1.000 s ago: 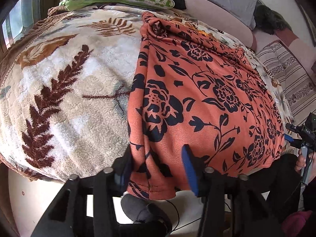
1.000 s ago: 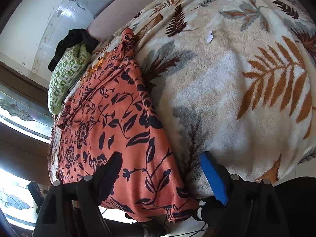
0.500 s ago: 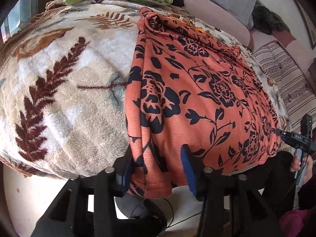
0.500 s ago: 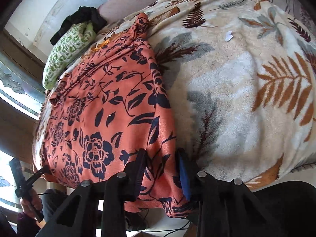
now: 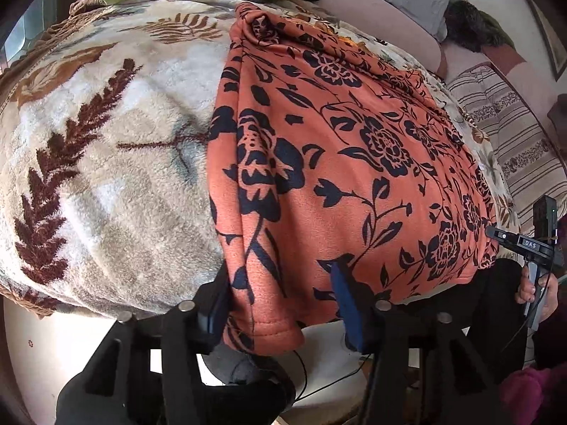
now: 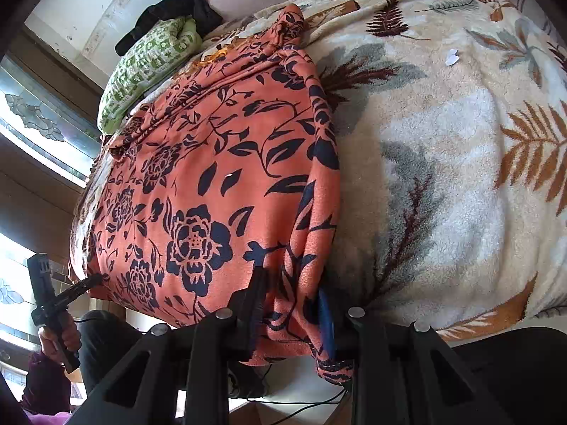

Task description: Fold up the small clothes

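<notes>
An orange garment with black flowers (image 5: 336,148) lies spread on a leaf-patterned fleece blanket (image 5: 106,177), its hem hanging over the near edge. My left gripper (image 5: 280,304) straddles the hem's left corner; its jaws are opening, and the cloth lies flat between them, not pinched. In the right wrist view the same garment (image 6: 212,177) fills the left half. My right gripper (image 6: 290,308) is shut on the hem's right corner, with cloth bunched between its pads. A hand holds the left gripper's handle (image 6: 56,318) at the far left of that view.
A green patterned pillow (image 6: 149,60) and a black cloth (image 6: 177,10) lie at the far end of the bed by the wall. A striped cushion (image 5: 514,124) lies to the right. The blanket (image 6: 460,177) spreads bare to the garment's right. Cables trail on the floor below.
My right gripper slid left onto the hem's right corner and its wide jaws closed on the cloth. My left gripper stayed at the left corner with little visible change.
</notes>
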`<action>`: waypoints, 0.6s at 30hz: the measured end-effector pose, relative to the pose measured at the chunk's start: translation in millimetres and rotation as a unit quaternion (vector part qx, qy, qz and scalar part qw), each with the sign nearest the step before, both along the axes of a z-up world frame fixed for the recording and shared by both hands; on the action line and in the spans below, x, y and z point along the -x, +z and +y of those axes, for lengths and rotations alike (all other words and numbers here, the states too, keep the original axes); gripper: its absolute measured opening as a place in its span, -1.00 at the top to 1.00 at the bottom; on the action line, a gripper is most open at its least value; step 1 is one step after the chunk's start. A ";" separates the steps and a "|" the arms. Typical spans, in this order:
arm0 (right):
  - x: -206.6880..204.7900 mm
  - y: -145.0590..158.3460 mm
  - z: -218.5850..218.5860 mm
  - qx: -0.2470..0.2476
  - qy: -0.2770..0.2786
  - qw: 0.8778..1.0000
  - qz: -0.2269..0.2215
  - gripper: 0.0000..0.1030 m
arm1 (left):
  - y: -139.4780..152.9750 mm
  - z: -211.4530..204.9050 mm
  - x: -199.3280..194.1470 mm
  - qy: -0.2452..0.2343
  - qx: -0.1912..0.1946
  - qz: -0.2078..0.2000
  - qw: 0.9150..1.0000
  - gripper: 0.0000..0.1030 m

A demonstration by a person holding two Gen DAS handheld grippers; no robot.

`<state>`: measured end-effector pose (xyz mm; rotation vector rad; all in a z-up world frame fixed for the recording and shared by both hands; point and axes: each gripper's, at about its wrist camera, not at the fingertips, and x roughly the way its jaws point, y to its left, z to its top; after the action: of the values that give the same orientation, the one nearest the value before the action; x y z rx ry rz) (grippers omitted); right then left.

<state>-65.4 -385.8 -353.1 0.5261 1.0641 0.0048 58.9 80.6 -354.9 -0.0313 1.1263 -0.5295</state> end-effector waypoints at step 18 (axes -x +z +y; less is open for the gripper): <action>-34.6 116.7 -13.2 -0.097 0.005 0.984 -0.149 0.80 | 121.9 6.6 -38.8 -0.016 0.110 -0.049 0.993 0.86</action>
<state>-30.9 -399.1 -236.4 0.6737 0.7757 0.1918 97.7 87.3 -232.9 -0.1773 0.9699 -0.6750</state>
